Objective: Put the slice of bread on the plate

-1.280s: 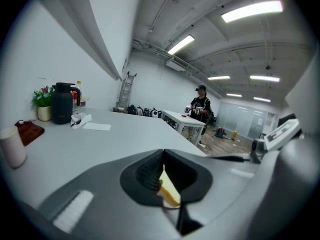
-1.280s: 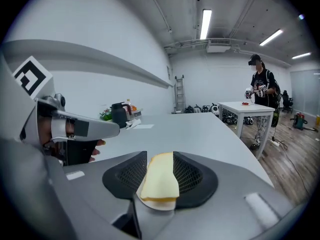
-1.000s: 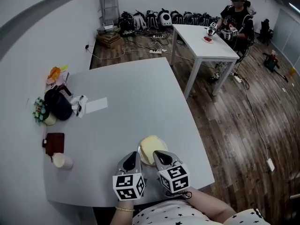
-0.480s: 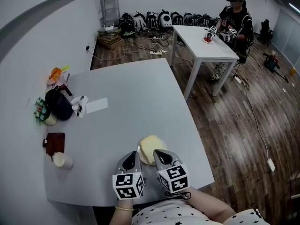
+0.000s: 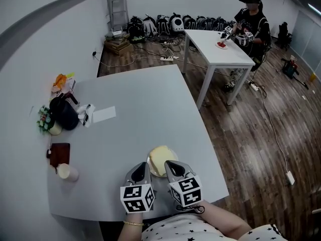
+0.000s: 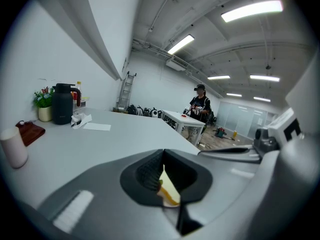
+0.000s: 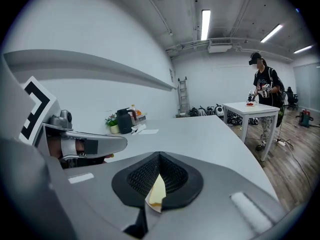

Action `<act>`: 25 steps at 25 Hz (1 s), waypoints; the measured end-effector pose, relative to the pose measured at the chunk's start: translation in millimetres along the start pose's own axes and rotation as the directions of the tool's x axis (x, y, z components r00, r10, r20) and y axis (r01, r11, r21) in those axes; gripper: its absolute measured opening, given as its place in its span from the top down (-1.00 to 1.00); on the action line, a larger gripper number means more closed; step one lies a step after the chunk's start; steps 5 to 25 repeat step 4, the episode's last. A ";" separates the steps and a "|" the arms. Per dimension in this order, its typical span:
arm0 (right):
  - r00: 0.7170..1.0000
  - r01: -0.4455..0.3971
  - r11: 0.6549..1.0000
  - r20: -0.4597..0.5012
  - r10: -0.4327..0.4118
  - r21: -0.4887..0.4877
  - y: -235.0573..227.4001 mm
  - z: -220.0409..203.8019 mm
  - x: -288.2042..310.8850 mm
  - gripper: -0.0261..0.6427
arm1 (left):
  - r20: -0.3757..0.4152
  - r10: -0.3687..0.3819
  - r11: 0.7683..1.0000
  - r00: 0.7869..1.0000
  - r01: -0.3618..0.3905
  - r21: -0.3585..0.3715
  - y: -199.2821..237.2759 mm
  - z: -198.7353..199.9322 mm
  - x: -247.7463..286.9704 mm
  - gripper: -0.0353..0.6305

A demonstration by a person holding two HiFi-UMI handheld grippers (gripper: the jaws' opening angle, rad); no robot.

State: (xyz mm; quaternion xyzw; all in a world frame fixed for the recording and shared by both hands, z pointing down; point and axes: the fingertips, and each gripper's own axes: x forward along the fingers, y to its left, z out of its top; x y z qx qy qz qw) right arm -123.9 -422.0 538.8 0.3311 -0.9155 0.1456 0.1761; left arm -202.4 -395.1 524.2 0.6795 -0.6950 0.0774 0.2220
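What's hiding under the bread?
A white plate: only its rim peeks out beside the slice of bread. The bread covers the rest, and the left gripper and right gripper hide the near edge.

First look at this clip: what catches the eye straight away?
The left gripper and right gripper sit side by side at the near edge of the grey table, fingers shut, with a pale slice of bread on a plate just ahead of them. Far back on the right, another person stands at a white table.
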 end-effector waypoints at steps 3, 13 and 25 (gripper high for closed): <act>1.000 0.002 1.000 -0.004 -0.002 0.001 -0.9 -1.3 -0.6 0.93 | 0.003 -0.002 1.000 1.000 0.002 0.000 -1.8 0.0 -0.3 0.87; 1.000 0.003 1.000 -0.005 -0.003 0.001 -1.1 -1.6 -0.7 0.93 | 0.004 -0.002 1.000 1.000 0.002 0.000 -2.3 0.0 -0.4 0.87; 1.000 0.003 1.000 -0.005 -0.003 0.001 -1.1 -1.6 -0.7 0.93 | 0.004 -0.002 1.000 1.000 0.002 0.000 -2.3 0.0 -0.4 0.87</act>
